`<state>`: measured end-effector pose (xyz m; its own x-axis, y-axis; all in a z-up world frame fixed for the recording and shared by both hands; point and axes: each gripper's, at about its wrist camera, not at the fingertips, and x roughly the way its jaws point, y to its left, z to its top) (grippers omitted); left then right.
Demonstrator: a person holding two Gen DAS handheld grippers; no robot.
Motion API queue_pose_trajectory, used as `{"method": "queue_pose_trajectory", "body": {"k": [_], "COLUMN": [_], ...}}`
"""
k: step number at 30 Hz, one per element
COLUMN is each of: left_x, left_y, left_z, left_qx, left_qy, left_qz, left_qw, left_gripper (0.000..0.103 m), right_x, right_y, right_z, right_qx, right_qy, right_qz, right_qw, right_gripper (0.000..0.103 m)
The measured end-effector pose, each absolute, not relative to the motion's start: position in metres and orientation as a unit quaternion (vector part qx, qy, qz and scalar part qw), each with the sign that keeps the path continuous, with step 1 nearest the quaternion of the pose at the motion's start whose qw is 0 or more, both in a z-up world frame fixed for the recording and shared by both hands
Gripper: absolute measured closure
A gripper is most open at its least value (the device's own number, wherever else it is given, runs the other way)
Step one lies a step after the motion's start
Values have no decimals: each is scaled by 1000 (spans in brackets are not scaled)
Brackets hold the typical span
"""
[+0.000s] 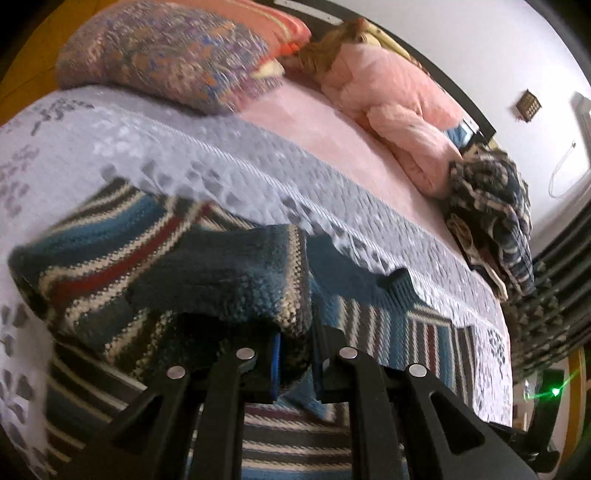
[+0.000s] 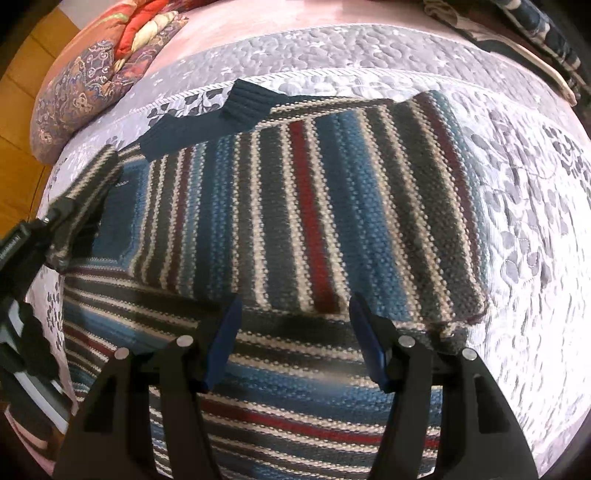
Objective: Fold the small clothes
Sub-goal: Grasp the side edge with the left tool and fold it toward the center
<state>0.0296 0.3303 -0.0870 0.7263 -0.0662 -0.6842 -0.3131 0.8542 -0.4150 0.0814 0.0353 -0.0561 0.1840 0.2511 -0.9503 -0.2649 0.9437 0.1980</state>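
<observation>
A small knitted sweater [image 2: 314, 206] with blue, dark grey, cream and red stripes lies on a grey-white quilt [image 2: 535, 206]. One side is folded over the body, and its dark blue ribbed cuffs [image 2: 251, 103] point to the far edge. My right gripper [image 2: 295, 343] hovers open just above the sweater's near part, with nothing between its blue pads. My left gripper [image 1: 295, 362] is shut on a bunched striped edge of the sweater [image 1: 236, 280] and holds it lifted off the quilt. That left gripper [image 2: 55, 221] also shows at the left edge of the right wrist view, clamping the striped fabric.
A patterned purple pillow [image 1: 166, 55] and a pink-orange one [image 1: 266, 22] lie at the bed's head. A pink fluffy blanket [image 1: 399, 103] runs along the far side. A heap of dark patterned clothes [image 1: 491, 206] sits at the far corner. A wooden floor [image 2: 22, 74] shows left.
</observation>
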Motion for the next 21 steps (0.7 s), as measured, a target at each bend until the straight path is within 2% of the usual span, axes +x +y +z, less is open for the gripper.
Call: {"method": "queue_pose_trajectory", "body": {"k": [11, 17, 21], "left_x": [35, 10, -29], "left_y": [317, 322, 345], "left_z": [-131, -122, -90], "left_qx": [-242, -238, -230], "left_qy": [409, 426, 408], "left_qz": [58, 11, 3], "left_qw": [878, 873, 884], "left_gripper": [88, 74, 74], "right_x": [88, 97, 104], "right_y": [43, 67, 93], "right_z": [-63, -56, -48], "right_qx": [-7, 11, 23], "right_qy": [621, 623, 622], "right_qz": [172, 199, 229], "right_qw": [765, 757, 748], "right_gripper": [43, 43, 42]}}
